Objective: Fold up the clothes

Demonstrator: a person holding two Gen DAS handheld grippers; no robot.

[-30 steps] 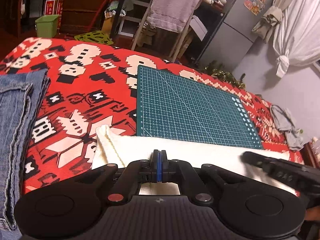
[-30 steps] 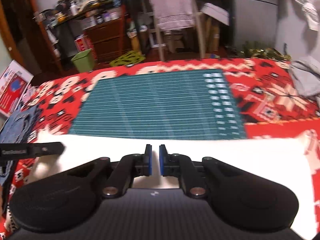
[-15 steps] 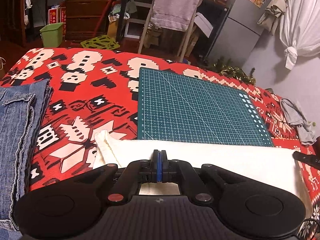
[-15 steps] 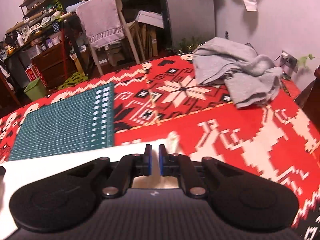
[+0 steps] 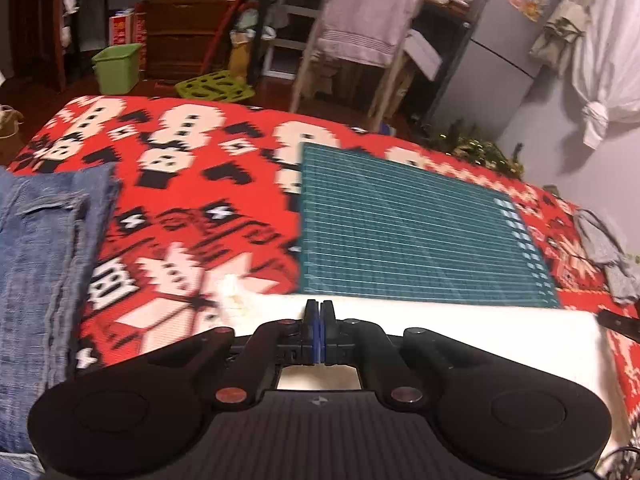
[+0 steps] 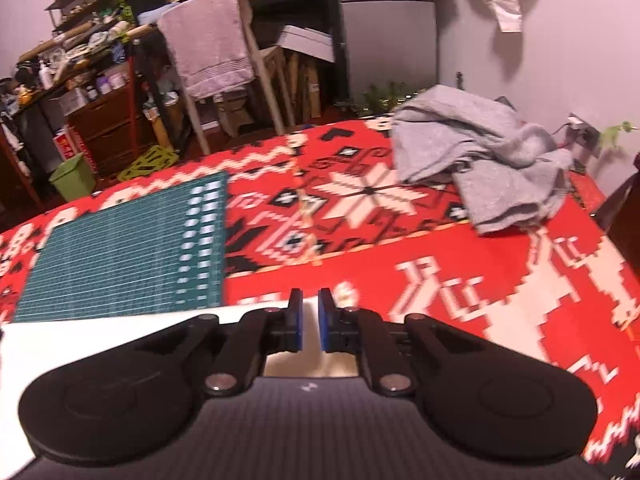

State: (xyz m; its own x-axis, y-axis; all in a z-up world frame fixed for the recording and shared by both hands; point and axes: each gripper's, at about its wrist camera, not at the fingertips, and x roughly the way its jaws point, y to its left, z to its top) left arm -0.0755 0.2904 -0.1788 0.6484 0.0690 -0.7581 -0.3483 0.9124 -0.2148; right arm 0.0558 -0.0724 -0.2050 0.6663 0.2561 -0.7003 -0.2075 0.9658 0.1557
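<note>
A long white cloth [image 5: 460, 328] lies flat across the near side of the red patterned blanket [image 5: 180, 208], its far edge along the green cutting mat [image 5: 408, 232]. My left gripper [image 5: 319, 308] is shut at that far edge, towards the cloth's left end, with the fabric under it. My right gripper [image 6: 310, 304] sits at the right end of the white cloth [image 6: 100, 344], its pads a narrow gap apart with white fabric showing between them. A dark tip of the right gripper [image 5: 618, 324] pokes in at the right of the left wrist view.
Folded blue jeans [image 5: 40, 260] lie at the blanket's left side. A crumpled grey garment [image 6: 480, 160] rests at the far right, near the wall. Beyond the bed stand a chair draped with a towel [image 5: 368, 20], a green bin [image 5: 118, 68] and cluttered shelves.
My right gripper has travelled from the middle of the white cloth to its right end, gap unchanged. The left gripper stayed shut and shifted slightly left.
</note>
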